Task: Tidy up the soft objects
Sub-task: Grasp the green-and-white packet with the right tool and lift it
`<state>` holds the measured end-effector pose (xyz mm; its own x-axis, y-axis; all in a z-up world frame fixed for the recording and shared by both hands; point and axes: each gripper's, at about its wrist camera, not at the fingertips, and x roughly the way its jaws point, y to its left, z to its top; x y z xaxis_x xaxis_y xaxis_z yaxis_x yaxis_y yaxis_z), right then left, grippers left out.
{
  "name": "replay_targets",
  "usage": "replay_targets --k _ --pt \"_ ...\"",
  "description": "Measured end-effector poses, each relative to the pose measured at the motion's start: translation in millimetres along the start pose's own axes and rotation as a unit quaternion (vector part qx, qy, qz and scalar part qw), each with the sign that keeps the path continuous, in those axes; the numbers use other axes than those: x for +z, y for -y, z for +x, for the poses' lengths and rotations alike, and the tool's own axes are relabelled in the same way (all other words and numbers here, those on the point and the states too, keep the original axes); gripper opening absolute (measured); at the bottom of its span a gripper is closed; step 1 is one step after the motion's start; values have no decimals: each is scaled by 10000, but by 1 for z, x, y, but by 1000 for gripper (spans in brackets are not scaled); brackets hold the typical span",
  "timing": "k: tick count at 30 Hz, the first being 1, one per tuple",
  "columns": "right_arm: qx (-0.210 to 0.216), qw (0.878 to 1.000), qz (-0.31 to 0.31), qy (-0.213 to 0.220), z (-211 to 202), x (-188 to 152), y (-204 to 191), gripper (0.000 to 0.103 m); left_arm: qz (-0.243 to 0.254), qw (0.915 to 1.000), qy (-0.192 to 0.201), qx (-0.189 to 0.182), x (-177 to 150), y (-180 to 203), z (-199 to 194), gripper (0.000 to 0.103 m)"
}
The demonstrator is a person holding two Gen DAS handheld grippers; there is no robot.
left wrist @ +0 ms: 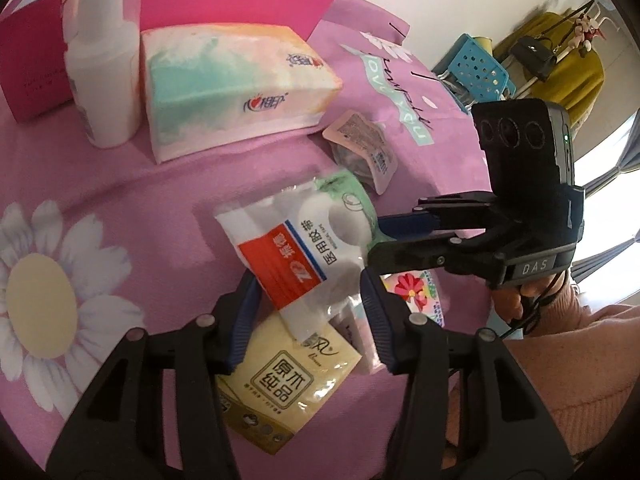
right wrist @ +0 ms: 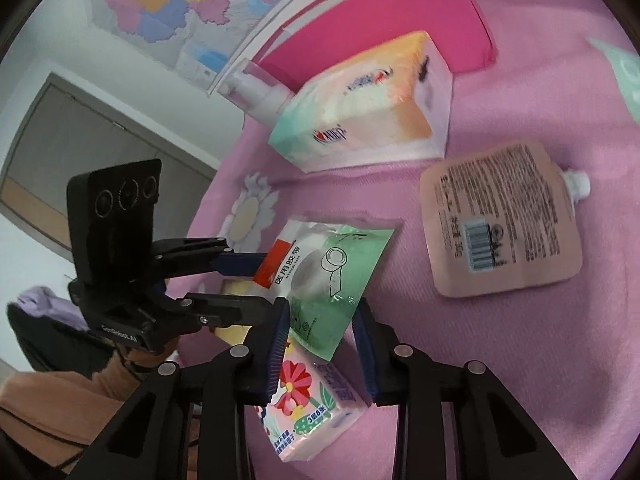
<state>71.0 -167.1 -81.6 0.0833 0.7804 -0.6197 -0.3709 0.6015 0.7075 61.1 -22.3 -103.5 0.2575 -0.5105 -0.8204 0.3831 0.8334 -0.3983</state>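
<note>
Both grippers straddle medical tape packet: left gripper and right gripper spread, not pinching. Yellow tissue pack and floral tissue pack underneath; pink pouch, big tissue pack nearby.

Lighting bright, even daylight; shadows soft. Window right of the claw blown out. Edges fisheye-curved, vignetted, slightly blurred.

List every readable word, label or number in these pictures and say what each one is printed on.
"医用胶带" – medical tape packet, held between both hand-held grippers.
"原木纯品" – yellow tissue pack.
"DAS" – right hand-held gripper, on its body.
"3层8张" – floral tissue pack.
Tissue brick: red-and-blue logo, characters unclear.
Pink spout pouch: barcode and fine print too small.
Left hand-held gripper: body label blurred.
</note>
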Motion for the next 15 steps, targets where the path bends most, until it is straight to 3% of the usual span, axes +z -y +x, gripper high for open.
replay_targets --k 9,15 --pt "-330 9980 -500 208 -8 3 -19 28 78 9995 300 32 2 6 -14 53" --pt "-299 9971 -633 315 -18 6 -25 28 120 9986 519 50 6 10 -28 53"
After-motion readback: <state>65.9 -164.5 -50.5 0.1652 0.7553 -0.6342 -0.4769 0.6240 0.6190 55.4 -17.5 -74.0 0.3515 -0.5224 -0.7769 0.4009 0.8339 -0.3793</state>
